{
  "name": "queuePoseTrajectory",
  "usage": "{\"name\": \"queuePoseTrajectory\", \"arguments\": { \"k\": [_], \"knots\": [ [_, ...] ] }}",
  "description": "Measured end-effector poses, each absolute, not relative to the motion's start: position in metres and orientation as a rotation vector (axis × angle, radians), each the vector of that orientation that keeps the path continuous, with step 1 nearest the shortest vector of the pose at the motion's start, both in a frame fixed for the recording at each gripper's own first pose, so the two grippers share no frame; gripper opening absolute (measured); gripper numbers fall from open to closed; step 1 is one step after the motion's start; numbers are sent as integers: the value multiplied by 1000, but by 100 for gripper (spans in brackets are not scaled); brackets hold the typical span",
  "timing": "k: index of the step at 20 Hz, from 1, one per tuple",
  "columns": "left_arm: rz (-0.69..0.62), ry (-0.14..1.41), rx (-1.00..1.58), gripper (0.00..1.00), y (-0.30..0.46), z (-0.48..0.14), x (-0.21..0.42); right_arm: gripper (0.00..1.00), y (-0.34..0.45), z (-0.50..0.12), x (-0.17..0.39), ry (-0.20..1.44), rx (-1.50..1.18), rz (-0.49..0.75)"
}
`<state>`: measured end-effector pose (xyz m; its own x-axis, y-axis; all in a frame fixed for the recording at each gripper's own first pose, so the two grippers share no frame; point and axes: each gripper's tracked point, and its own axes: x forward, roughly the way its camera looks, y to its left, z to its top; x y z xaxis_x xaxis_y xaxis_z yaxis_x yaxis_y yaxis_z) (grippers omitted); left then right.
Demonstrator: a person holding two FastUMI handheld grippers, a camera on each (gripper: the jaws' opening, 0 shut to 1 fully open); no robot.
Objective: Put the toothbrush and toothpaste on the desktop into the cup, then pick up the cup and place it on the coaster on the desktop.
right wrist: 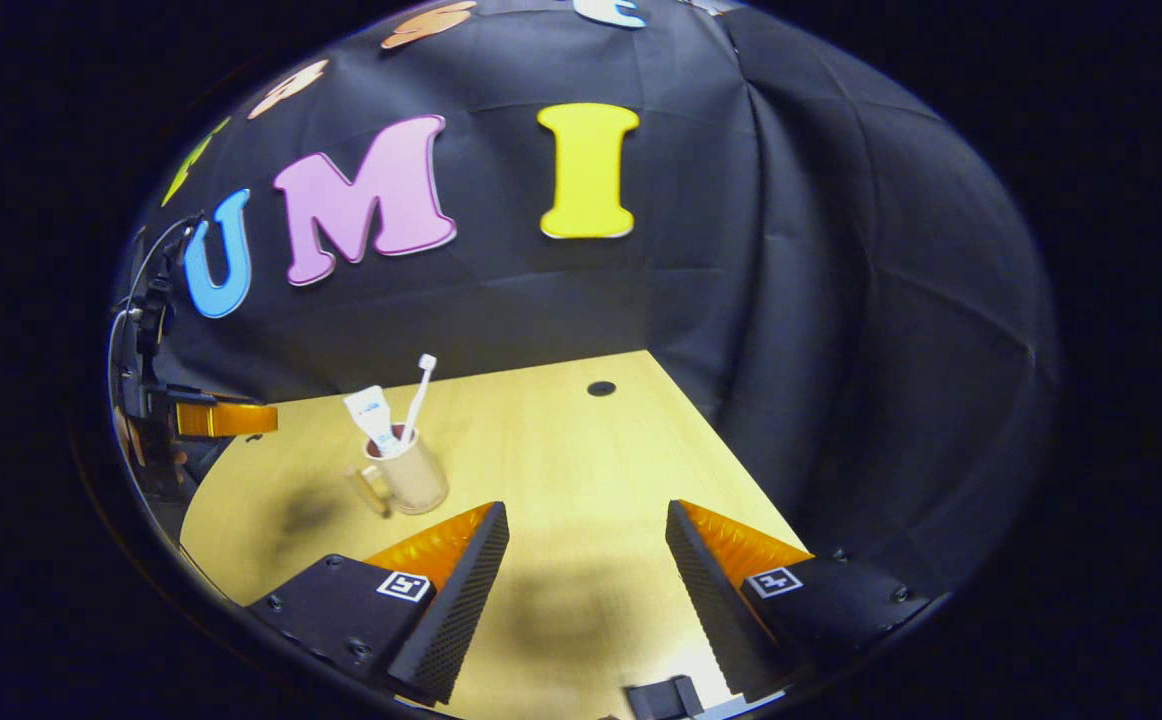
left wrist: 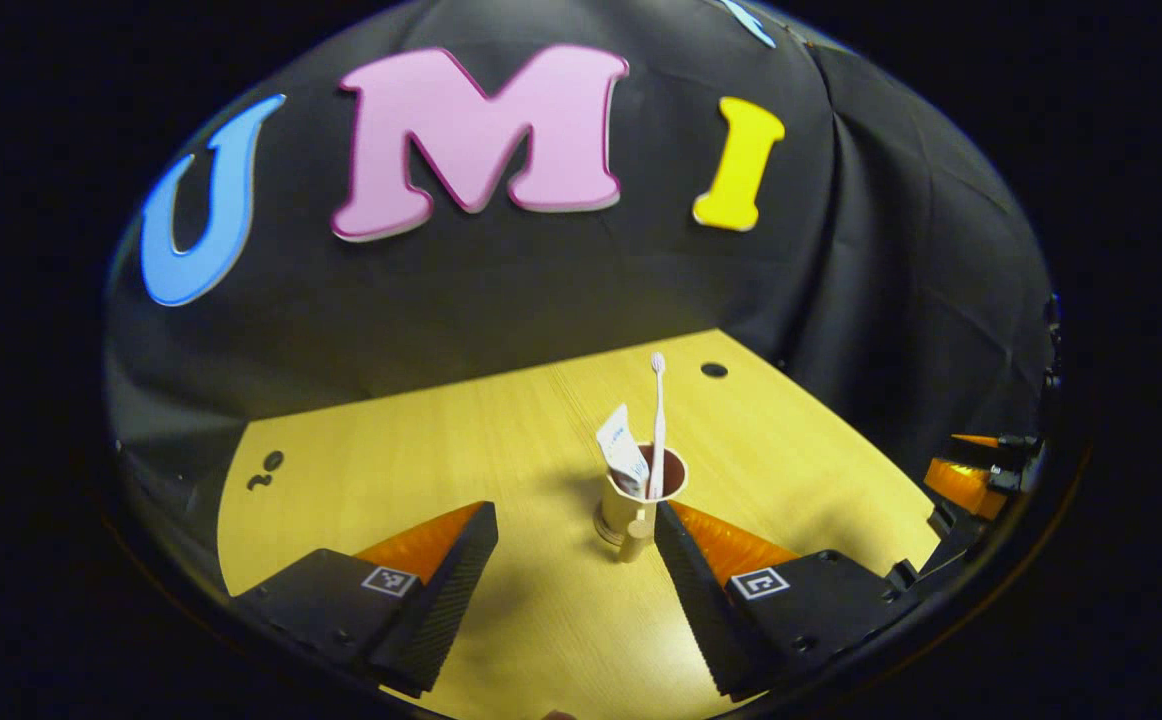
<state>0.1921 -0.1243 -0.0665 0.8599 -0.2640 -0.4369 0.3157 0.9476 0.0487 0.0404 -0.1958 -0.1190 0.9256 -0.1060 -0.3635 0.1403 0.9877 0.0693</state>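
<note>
Both tools, left tool (left wrist: 573,560) and right tool (right wrist: 586,560), fingers wide apart.

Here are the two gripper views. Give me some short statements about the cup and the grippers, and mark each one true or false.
1. The toothbrush stands in the cup. True.
2. The toothpaste lies flat on the desk. False: it is in the cup.
3. The left gripper is shut on the cup. False: its fingers are open, nothing between them.
4. The right gripper is open. True.
5. The cup has a handle. True.
</note>
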Motion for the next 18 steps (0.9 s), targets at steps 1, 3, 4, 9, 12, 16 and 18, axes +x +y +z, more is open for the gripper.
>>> {"name": "queuePoseTrajectory", "arguments": {
  "k": [1,3,4,9,12,16,18],
  "knots": [
    [-303,417,99,98,-117,-55,179,97,-184,-108,37,352,82,-114],
    [-294,378,52,98,-99,-34,152,97,-157,-84,30,313,56,-87],
    [-287,354,38,98,-87,-25,141,98,-144,-74,25,293,42,-73],
    [-225,241,41,98,-34,15,70,97,-89,-41,-3,231,24,-23],
    [-197,173,42,98,-14,30,33,97,-61,-25,-26,189,6,-3],
    [-171,106,-7,98,-10,31,-19,97,-18,-9,-59,158,25,47],
    [-135,48,-55,98,0,32,-43,98,-2,-1,-75,142,41,65]
  ]
}}
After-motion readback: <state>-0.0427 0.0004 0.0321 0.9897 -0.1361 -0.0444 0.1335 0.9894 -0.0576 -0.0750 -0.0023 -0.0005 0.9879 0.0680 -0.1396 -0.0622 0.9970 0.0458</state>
